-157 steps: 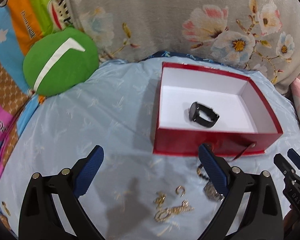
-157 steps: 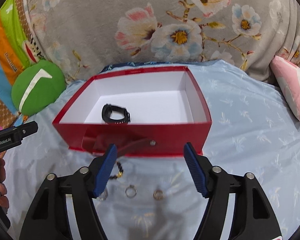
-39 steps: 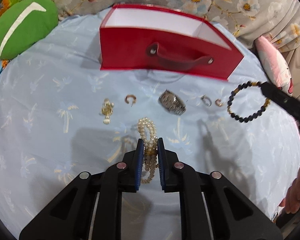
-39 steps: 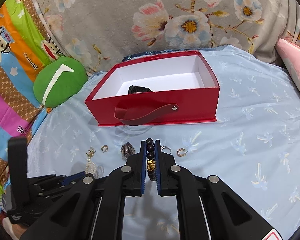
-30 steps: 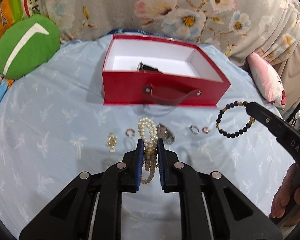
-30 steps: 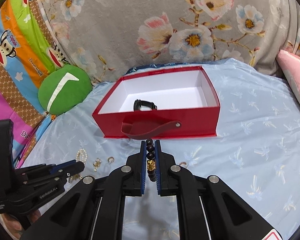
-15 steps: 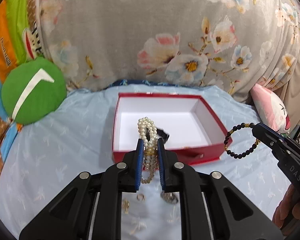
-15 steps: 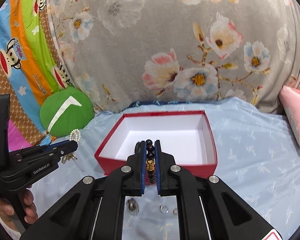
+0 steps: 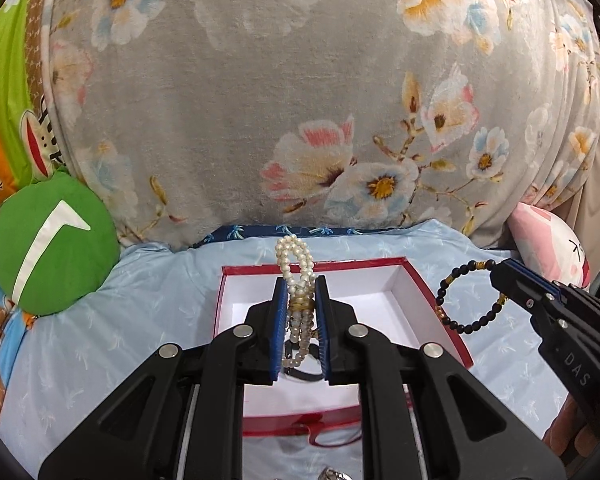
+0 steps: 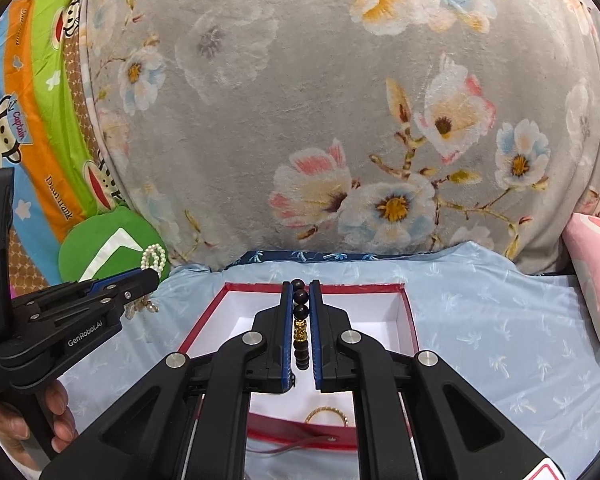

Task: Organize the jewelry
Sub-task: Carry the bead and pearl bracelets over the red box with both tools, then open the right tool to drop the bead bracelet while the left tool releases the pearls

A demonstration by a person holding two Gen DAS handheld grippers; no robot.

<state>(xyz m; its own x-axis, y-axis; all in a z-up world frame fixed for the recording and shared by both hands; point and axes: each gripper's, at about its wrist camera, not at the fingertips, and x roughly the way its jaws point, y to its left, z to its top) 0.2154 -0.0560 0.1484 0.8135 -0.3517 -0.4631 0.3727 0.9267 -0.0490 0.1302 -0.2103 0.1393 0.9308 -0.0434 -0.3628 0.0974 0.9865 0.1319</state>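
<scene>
My left gripper (image 9: 300, 284) is shut on a white pearl bracelet (image 9: 296, 260), held up over the open red box (image 9: 440, 308) with its white inside. A black watch (image 9: 296, 372) lies in the box, mostly hidden behind my fingers. My right gripper (image 10: 300, 286) is shut on a dark bead bracelet (image 10: 300, 312) with a gold charm, also above the red box (image 10: 406, 304). In the left wrist view the right gripper (image 9: 504, 270) shows at the right, the dark bead bracelet (image 9: 460, 300) hanging as a loop. The left gripper (image 10: 150, 276) with the pearl bracelet (image 10: 154, 258) shows at the left of the right wrist view.
The box sits on a light blue sheet (image 9: 100, 340) in front of a grey floral blanket (image 9: 300, 120). A green round cushion (image 9: 52, 244) lies left, a pink pillow (image 9: 548, 240) right. A gold ring (image 10: 326, 416) and a silver piece (image 9: 332, 474) show near the box front.
Both grippers have risen and moved forward from over the sheet to above the box, each still holding its bracelet. The loose jewelry on the sheet has dropped nearly out of view.
</scene>
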